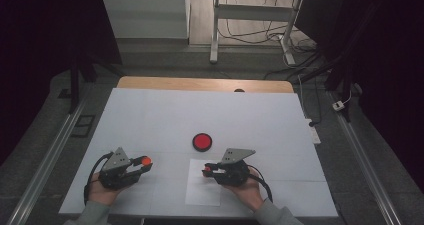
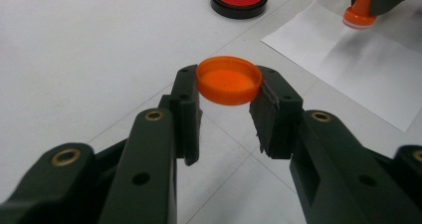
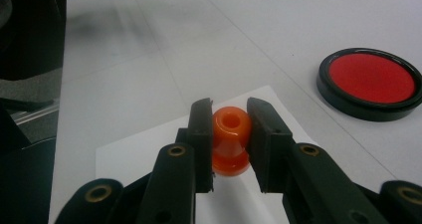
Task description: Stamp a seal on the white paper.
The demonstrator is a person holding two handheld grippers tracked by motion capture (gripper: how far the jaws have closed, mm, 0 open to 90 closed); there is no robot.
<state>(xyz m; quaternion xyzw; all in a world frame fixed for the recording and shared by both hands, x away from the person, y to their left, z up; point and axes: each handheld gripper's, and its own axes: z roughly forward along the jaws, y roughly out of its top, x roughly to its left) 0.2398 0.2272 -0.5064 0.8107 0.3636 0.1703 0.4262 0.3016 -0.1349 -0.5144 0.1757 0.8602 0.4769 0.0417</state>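
My left gripper [image 1: 145,162] is shut on a round orange cap [image 2: 229,79], held level between its pads above the white table at the front left. My right gripper [image 1: 206,171] is shut on an orange stamp [image 3: 230,139] with a knob handle, gripped by its handle over a white sheet of paper [image 1: 204,192]. That stamp [image 2: 362,10] also appears at the top right of the left gripper view, hanging just above the paper [image 2: 358,59]. A round black ink pad [image 1: 202,141] with a red centre lies on the table beyond the two grippers.
The white table top [image 1: 165,115] reaches to a wooden edge at the back. Beyond it stand a desk frame and loose cables on the floor. Metal rails run along both sides of the table.
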